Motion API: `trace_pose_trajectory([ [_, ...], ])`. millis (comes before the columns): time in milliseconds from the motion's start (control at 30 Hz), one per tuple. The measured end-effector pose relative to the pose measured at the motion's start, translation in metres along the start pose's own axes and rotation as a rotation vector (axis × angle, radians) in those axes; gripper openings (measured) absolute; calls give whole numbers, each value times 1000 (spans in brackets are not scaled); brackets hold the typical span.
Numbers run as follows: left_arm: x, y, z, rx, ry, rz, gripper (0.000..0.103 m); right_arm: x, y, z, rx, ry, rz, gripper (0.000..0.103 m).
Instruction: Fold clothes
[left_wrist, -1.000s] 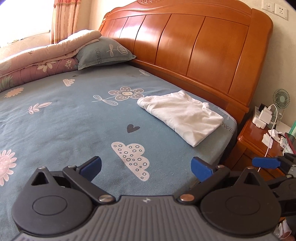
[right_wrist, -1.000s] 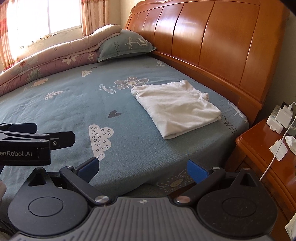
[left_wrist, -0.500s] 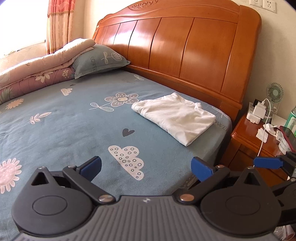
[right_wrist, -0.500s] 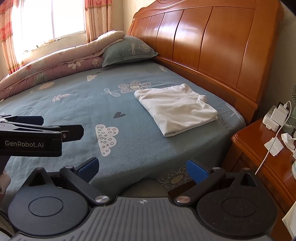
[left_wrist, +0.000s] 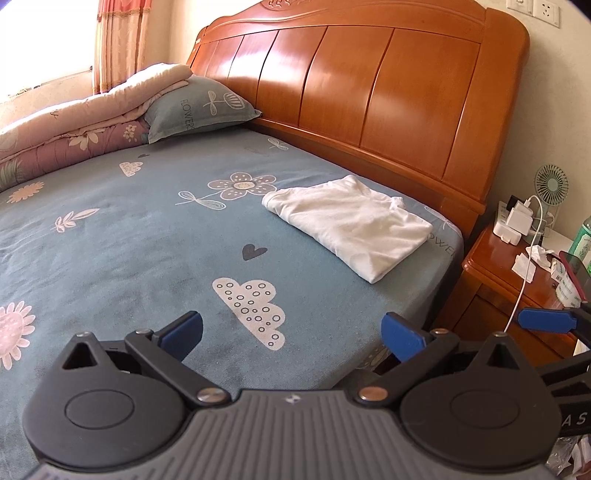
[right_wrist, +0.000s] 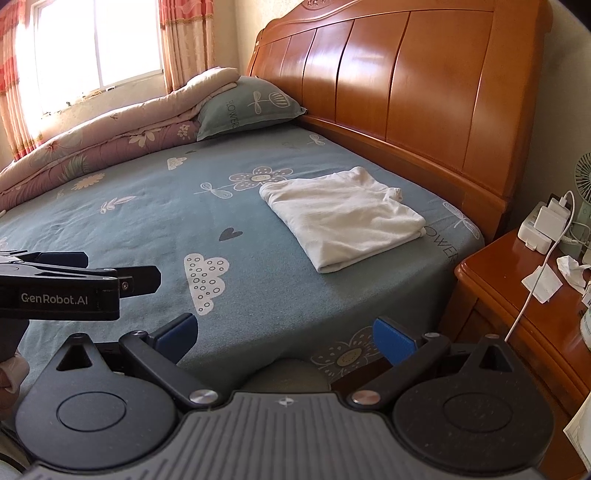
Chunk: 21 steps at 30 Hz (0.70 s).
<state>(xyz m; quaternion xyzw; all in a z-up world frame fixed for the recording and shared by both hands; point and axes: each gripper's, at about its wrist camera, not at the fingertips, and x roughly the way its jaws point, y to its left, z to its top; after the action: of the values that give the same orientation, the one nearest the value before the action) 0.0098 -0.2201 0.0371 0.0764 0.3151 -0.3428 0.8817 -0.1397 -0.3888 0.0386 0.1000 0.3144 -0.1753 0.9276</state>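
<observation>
Wide bed (left_wrist: 147, 236) under a blue-grey sheet printed with flowers, clouds and hearts, backed by a glossy orange wooden headboard (left_wrist: 369, 85). Along the far side, a rolled pink and mauve floral quilt (left_wrist: 74, 125), with a blue-grey "FLOWER" pillow (left_wrist: 199, 107) tucked against its end and touching the headboard. At the near right corner of the mattress, close to the headboard, a white T-shirt (left_wrist: 351, 225) folded into a flat rectangle, lying free of both tools. Off the bed's right edge, a wooden nightstand (right_wrist: 517, 295) carrying white chargers (right_wrist: 546, 221), a white cable and scraps of paper (small green fan behind). Left gripper (left_wrist: 291, 332) held above the sheet near the cloud print, blue-padded fingers spread wide, nothing between them. Right gripper (right_wrist: 286, 334) at the mattress edge, likewise wide apart and empty, well short of the T-shirt.
</observation>
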Motion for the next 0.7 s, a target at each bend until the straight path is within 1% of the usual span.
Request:
trace_pose_trajectory([
  [500,1,1,-2,-4,13,-4,102,-1,3,0,-9,-4,-3,103],
  [700,0,-1,-4,4,3,-1,102,-2,2,-1,-11,-10,-5,103],
])
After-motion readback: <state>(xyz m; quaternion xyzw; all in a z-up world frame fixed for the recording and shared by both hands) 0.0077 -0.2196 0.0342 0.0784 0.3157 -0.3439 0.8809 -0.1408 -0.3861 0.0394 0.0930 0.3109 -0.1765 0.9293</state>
